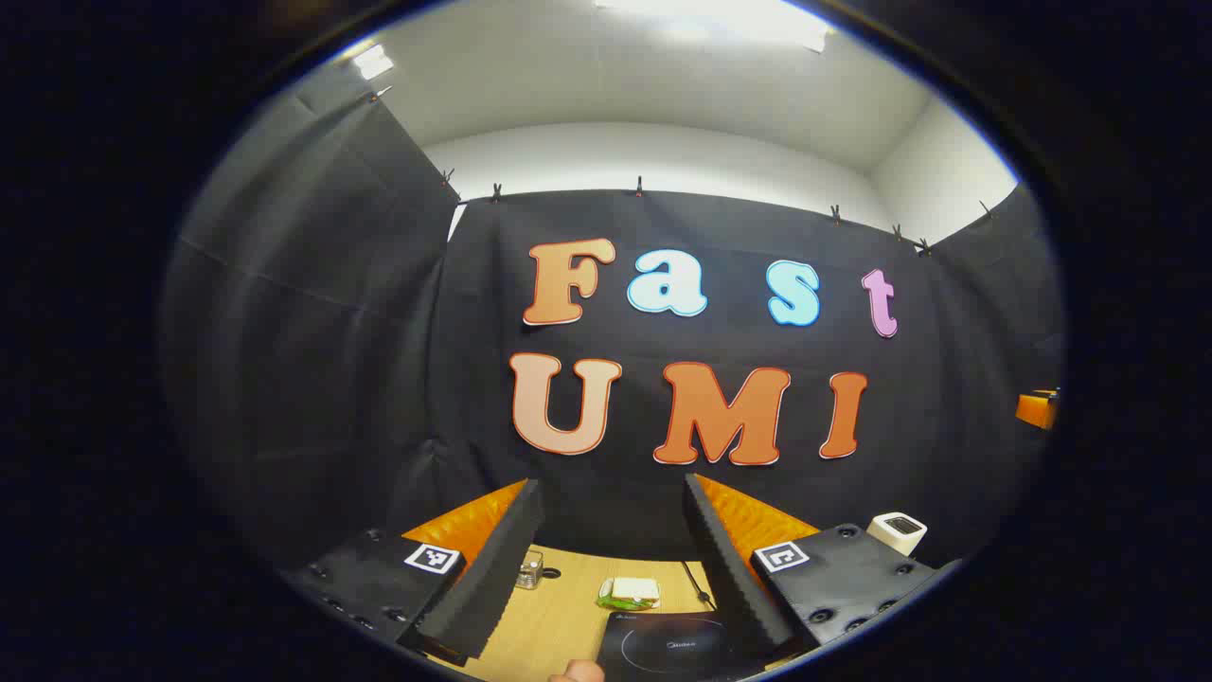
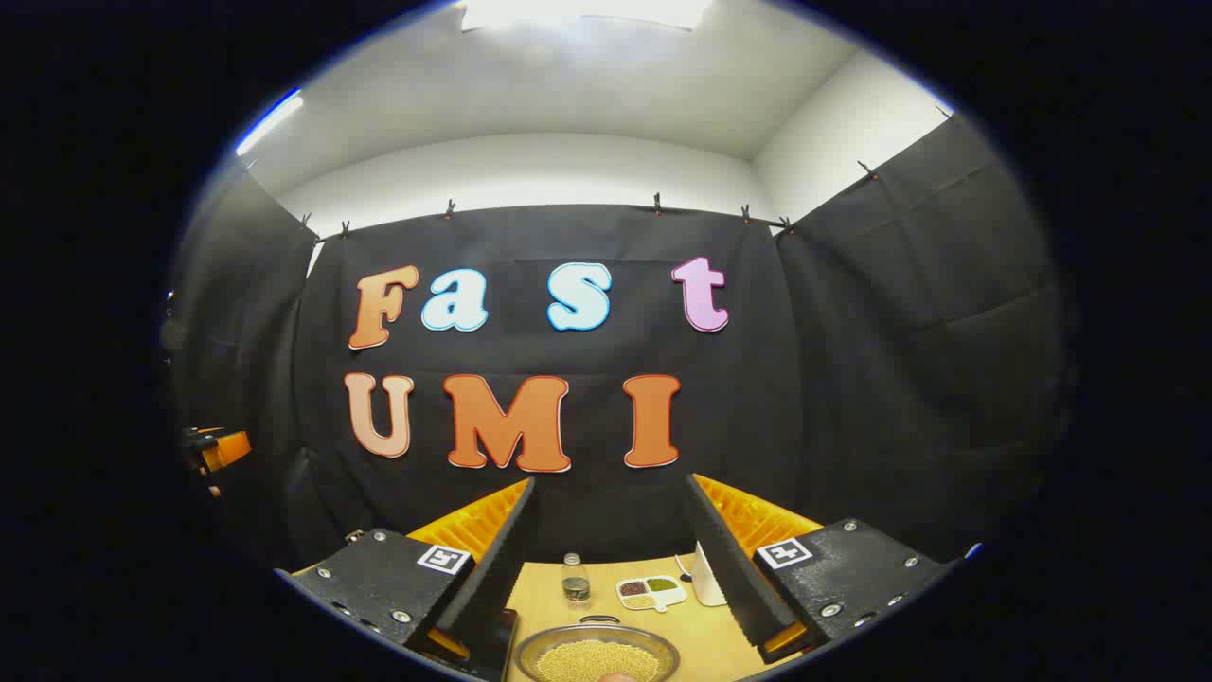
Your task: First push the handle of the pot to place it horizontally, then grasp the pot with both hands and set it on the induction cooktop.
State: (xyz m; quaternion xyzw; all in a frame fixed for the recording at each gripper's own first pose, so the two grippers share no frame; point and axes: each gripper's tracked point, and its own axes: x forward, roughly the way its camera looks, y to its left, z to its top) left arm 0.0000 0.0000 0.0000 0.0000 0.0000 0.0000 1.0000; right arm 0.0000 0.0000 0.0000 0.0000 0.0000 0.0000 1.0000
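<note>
- On my left gripper (image 1: 606,559) the jaws stand wide apart with nothing between them; the ridged foam fingers (image 1: 492,568) frame a pale wooden table (image 1: 559,616) far below.
- Past them, in the left gripper view, lies the induction cooktop (image 1: 677,649), a flat glossy dark slab with a faint ring printed on it. Its top is bare, so I judge the placing not yet done.
- Behind it sit a small glass jar (image 1: 530,568) and a shallow dish (image 1: 630,592) with something green.
- My right gripper (image 2: 611,568) is likewise spread open and holds nothing.
- Just under it, in the right gripper view, sits the pot (image 2: 597,654): round, thin metal rim, full of small pale grains. A small dark loop shows at its far rim; I cannot tell how the handle lies.
- Beyond it stand a clear bottle (image 2: 573,580) and a divided tray (image 2: 649,592).
- As I read it, neither push nor lift has begun.
</note>
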